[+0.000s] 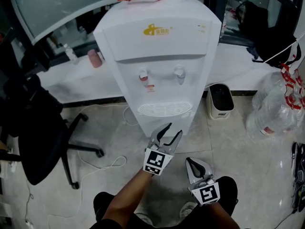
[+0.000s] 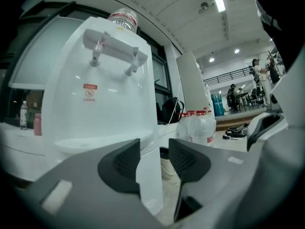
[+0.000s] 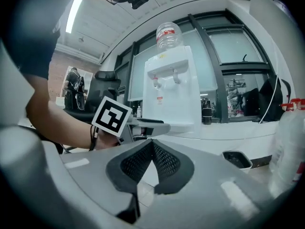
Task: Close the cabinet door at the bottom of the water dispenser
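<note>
Cabinet door work at this moment turned on the left gripper (image 1: 173,130), the nearer of the two to the water dispenser (image 1: 159,56). It was held level just in front of the dispenser's base, jaws partly apart and gripping nothing. In the left gripper view only the white upright edge of the dispenser's lower body (image 2: 148,175) showed through the gap, well beyond the pads. The right gripper (image 1: 188,161) hung further back and to the right over the floor (image 1: 238,166), its jaws closed tip to tip on nothing. The door itself sat low on the front of the tall, upright dispenser, straight ahead of the left jaws and below the taps. The steep head view foreshortened that panel so much that I could not tell whether it stood ajar or already shut. A push forward from the left side looked the likelier move. Beyond, a waste bin (image 1: 220,100) stood to the dispenser's right, with water bottles (image 1: 276,104) past it.
</note>
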### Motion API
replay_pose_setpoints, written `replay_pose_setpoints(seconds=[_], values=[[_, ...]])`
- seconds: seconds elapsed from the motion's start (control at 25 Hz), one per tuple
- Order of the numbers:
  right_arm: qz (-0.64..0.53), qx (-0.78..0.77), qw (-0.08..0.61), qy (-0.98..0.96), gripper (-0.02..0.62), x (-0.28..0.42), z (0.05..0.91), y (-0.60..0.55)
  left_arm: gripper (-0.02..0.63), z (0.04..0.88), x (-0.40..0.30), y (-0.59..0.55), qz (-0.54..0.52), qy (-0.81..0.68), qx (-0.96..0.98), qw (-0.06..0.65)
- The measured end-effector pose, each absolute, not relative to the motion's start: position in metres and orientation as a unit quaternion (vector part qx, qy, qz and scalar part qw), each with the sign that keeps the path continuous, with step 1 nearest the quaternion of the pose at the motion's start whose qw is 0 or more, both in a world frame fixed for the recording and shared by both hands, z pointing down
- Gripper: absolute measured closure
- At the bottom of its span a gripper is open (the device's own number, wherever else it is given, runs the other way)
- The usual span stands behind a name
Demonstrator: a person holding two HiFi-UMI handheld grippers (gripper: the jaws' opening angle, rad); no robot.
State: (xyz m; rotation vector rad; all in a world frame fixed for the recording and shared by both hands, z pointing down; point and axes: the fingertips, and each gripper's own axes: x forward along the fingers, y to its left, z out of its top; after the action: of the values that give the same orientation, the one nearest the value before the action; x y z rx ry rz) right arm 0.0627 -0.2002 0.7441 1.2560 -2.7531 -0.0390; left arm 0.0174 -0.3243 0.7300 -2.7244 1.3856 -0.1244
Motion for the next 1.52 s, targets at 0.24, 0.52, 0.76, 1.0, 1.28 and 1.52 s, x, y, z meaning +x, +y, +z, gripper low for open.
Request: replay_pose_setpoints(seconds=[0.24,0.52,0.76,1.0,1.28,1.52], values=[[-0.036,0.401,0.074,-0.912,0.591,0.037,0.722,-0.191,0.588,0.684,-0.013,-0.281,-0.015,0.465,-0.882,0.073],[-0.013,0.409,0.065,-0.910,0.592,0.028,0.597,-0.183,0.589,0.599,-0.034,-0.218,-0.051,0.466,-0.882,0.046],[-0.013,0.401,0.079,-0.912,0.592,0.033,0.457,-0.167,0.588,0.476,-0.043,-0.157,-0.041,0.484,-0.874,-0.026],[-0.022,0.395,0.093,-0.914,0.592,0.026,0.330,-0.146,0.587,0.357,-0.049,-0.128,-0.042,0.495,-0.865,-0.066],[-0.022,0.406,0.104,-0.908,0.592,0.035,0.255,-0.129,0.586,0.271,-0.055,-0.107,-0.026,0.513,-0.855,-0.069],[-0.043,0.406,0.089,-0.909,0.594,0.036,0.226,-0.122,0.586,0.253,-0.065,-0.099,-0.036,0.530,-0.846,-0.047]])
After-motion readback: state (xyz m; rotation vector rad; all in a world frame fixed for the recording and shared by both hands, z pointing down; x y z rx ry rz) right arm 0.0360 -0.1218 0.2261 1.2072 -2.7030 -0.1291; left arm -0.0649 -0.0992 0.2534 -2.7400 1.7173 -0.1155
